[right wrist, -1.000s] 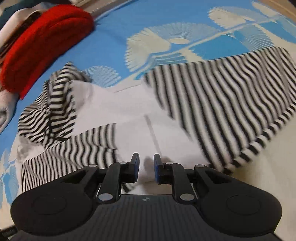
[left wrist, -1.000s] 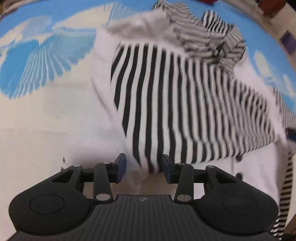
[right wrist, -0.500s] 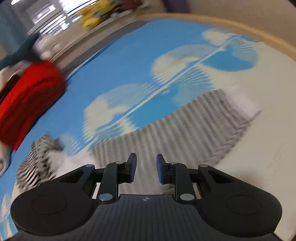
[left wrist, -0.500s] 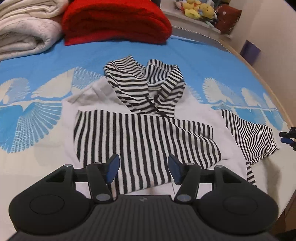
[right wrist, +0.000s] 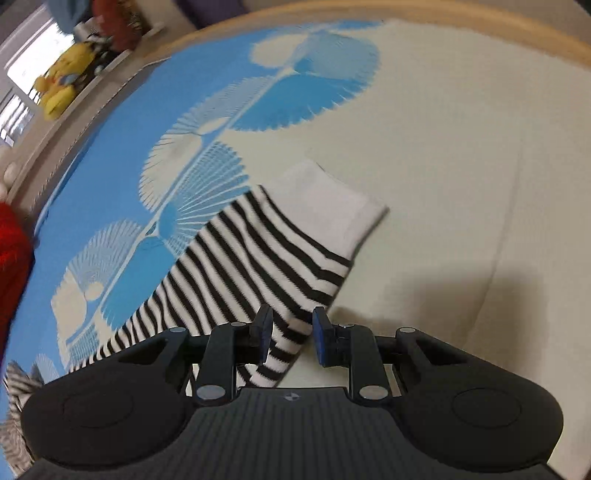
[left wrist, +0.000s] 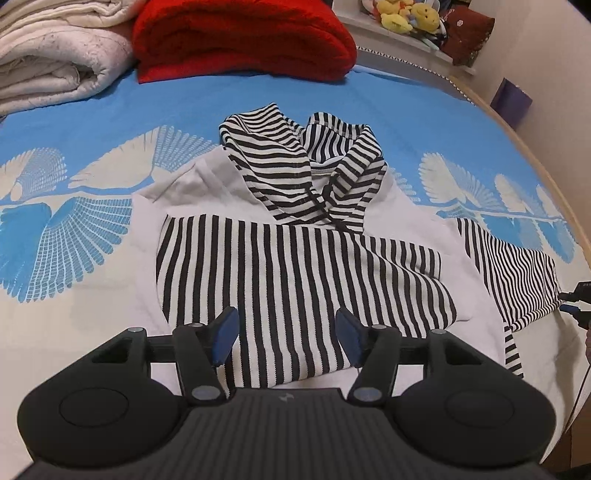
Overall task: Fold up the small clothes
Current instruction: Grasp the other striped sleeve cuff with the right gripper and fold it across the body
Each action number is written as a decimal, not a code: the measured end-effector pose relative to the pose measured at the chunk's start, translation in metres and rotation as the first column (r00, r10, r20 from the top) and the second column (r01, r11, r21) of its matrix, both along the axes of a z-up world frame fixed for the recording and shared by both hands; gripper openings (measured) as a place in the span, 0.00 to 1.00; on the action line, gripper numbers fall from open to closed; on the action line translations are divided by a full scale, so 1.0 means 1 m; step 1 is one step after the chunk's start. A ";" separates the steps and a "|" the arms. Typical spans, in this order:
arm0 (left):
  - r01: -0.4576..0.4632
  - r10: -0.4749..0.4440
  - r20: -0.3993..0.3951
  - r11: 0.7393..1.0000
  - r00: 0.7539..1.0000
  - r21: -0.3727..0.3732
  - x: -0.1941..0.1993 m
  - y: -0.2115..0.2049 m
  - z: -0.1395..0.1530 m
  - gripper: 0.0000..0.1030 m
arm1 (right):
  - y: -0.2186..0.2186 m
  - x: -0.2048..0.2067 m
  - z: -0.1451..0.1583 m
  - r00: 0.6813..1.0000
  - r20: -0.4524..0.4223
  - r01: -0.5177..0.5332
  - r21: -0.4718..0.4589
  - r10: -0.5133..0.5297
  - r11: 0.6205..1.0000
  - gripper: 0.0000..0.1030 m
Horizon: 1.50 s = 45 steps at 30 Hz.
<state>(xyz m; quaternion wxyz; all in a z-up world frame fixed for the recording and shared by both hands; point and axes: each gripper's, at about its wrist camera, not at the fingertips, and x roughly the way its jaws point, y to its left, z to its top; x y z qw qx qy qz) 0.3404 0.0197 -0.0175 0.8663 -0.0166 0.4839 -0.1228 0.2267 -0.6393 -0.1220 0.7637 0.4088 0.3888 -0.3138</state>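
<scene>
Striped hooded top [left wrist: 295, 266] lies mid-bed on blue-and-cream bedspread [left wrist: 74, 229], one sleeve folded across chest, hood toward head of bed. Left gripper [left wrist: 286, 334] spread wide above hem, holding nothing. Right gripper [right wrist: 291, 338] parted, empty, over outstretched sleeve [right wrist: 258, 266] near bed's side edge. Red blanket [left wrist: 240, 37] and white quilt [left wrist: 55, 55] at head end.

A home bedroom: patterned bed [left wrist: 388, 96], folded blankets [left wrist: 240, 37], plush toys [left wrist: 402, 14].
</scene>
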 end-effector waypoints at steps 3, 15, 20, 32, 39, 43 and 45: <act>0.000 0.000 -0.001 1.000 1.000 0.001 0.001 0.000 -0.001 0.61 | -0.003 0.001 -0.008 1.000 0.003 0.014 0.003 -0.014 1.000 0.24; -0.020 0.020 0.001 1.000 1.000 0.009 0.004 0.008 -0.003 0.61 | -0.006 0.006 -0.008 0.996 0.013 0.091 -0.089 -0.090 0.992 0.05; -0.066 0.066 0.008 0.998 0.998 -0.002 0.009 0.024 0.002 0.61 | 0.022 0.023 0.032 0.999 0.019 0.037 -0.290 -0.033 0.956 0.03; -0.289 0.291 0.007 0.951 0.957 -0.113 0.028 0.105 0.027 0.61 | 0.353 0.059 0.190 0.456 0.334 -0.612 -0.555 0.825 0.563 0.04; -0.316 0.317 -0.025 0.934 0.948 -0.164 0.030 0.120 0.026 0.60 | 0.434 0.045 0.176 0.323 0.186 -0.880 -0.301 0.928 0.367 0.10; -0.317 0.309 -0.072 0.926 0.948 -0.203 0.032 0.120 0.010 0.35 | 0.394 0.042 0.175 0.495 0.213 -0.815 -0.221 0.842 0.535 0.23; -0.311 0.298 -0.095 0.926 0.950 -0.214 0.034 0.118 -0.001 0.25 | 0.380 0.042 0.161 0.569 0.228 -0.771 -0.187 0.790 0.609 0.24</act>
